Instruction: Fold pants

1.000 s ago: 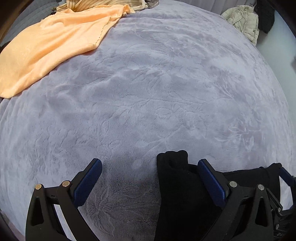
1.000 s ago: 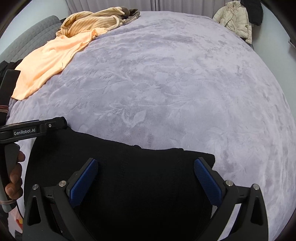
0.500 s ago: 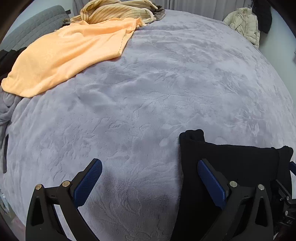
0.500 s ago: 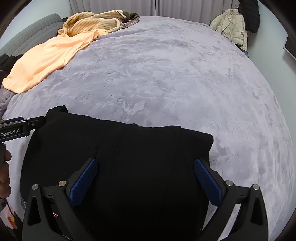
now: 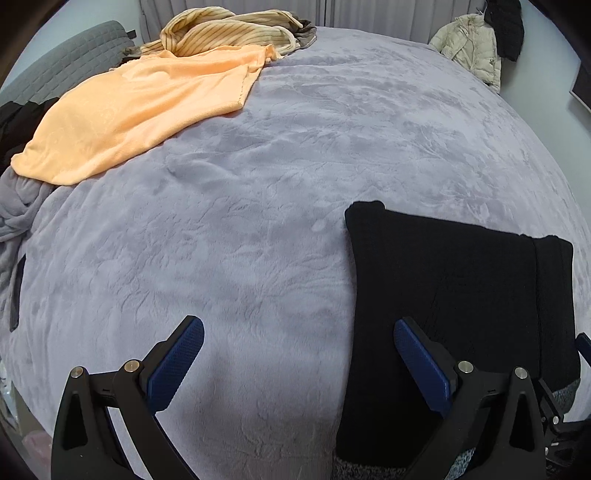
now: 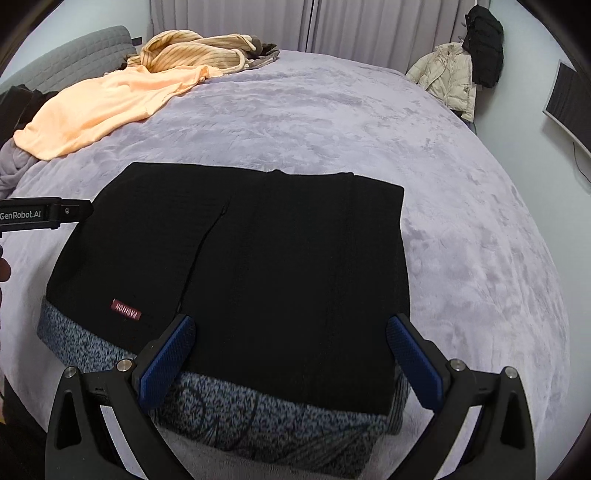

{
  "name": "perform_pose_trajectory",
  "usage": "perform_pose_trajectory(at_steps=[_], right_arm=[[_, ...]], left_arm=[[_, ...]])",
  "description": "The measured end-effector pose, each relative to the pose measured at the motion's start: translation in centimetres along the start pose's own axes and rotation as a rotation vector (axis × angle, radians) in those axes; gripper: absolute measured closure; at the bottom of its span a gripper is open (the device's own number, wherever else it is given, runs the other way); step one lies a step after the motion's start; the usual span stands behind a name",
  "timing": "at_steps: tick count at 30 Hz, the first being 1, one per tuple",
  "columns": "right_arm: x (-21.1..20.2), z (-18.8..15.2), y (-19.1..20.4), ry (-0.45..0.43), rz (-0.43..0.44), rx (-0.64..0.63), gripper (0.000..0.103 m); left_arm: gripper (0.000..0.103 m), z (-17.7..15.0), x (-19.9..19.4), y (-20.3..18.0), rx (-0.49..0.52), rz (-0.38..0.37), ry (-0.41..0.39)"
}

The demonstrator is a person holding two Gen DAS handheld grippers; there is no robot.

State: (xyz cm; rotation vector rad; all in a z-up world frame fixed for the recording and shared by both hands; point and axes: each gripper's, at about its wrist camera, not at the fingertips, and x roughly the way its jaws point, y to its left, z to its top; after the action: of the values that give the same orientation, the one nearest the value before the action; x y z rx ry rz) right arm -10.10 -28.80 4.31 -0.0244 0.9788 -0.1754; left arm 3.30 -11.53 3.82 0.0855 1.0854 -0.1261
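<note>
Pants [image 6: 258,266] lie folded into a flat black block on the bed [image 6: 461,229], grey lining peeking out below. My right claw [image 6: 290,360] hangs wide above them, left claw [image 5: 297,363] wide beside. Folding looks nearly done, perhaps finished.

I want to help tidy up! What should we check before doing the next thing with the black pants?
1. Black pants lying flat in a folded block on the purple bed cover: ok.
2. Left gripper open and holding nothing: ok.
3. Right gripper open, fingers empty: ok.
4. Edges lined up: not ok, a speckled grey layer sticks out along the near edge.
5. Orange cloth and striped garment apart from the pants: ok.
6. Whether another fold is needed: cannot tell.
</note>
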Motion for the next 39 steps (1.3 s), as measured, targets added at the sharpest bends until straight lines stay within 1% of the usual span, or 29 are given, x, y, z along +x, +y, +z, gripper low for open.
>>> perform_pose_trajectory(at_steps=[3,5,6,8,11,13,15,17,20,26,29,33,37,39], right_arm=[[-0.8,-1.7,0.3,-0.012,-0.014,0.009,0.0],[-0.8,-2.6,-0.2,0.011,0.03,0.054,0.0],[-0.7,-2.9,-0.4,0.019,0.039,0.064,0.0],[-1.4,-3.3,-0.4,0.02,0.028,0.063,0.0],[-3.2,-3.2,-0.2,-0.005,-0.005,0.036,0.0],[-4.4,-2.9,0.2,-0.034,-0.044,0.02,0.0],[-5.1,-2.5,0.5,-0.047,-0.064,0.011,0.0],[-5.4,-2.2,0.8,-0.058,-0.078,0.008,0.0],[-5.7,-2.0,1.0,-0.065,-0.094,0.011,0.0],[-5.4,-2.0,0.2,-0.035,-0.071,0.056,0.0],[-5.1,-1.9,-0.3,-0.018,-0.069,0.068,0.0],[-4.8,-2.0,-0.2,0.002,-0.07,0.071,0.0],[-4.5,-1.5,-0.1,0.025,-0.093,0.056,0.0],[-4.7,-1.4,0.1,0.022,-0.103,0.061,0.0]], left_arm=[[0.0,-2.3,-0.5,-0.2,0.003,-0.001,-0.003],[0.0,-3.6,-0.9,-0.5,0.006,0.005,-0.009],[0.0,-4.1,-1.4,-0.7,0.013,0.006,-0.015],[0.0,-4.8,-2.7,-1.1,0.034,-0.001,-0.027],[0.0,-5.9,-5.3,-2.4,0.079,-0.064,-0.055],[0.0,-6.4,-6.2,-3.4,0.088,-0.066,-0.069],[0.0,-6.5,-6.5,-4.6,0.109,-0.087,-0.072],[0.0,-6.5,-6.3,-5.6,0.131,-0.09,-0.063],[0.0,-6.6,-6.2,-6.2,0.149,-0.071,-0.065],[0.0,-7.2,-6.0,-6.7,0.132,-0.049,-0.052],[0.0,-7.4,-6.0,-6.8,0.119,-0.059,-0.052],[0.0,-7.5,-6.2,-7.1,0.133,-0.017,-0.078],[0.0,-7.5,-6.0,-6.9,0.124,-0.005,-0.067],[0.0,-7.5,-5.8,-6.8,0.122,-0.006,-0.059]])
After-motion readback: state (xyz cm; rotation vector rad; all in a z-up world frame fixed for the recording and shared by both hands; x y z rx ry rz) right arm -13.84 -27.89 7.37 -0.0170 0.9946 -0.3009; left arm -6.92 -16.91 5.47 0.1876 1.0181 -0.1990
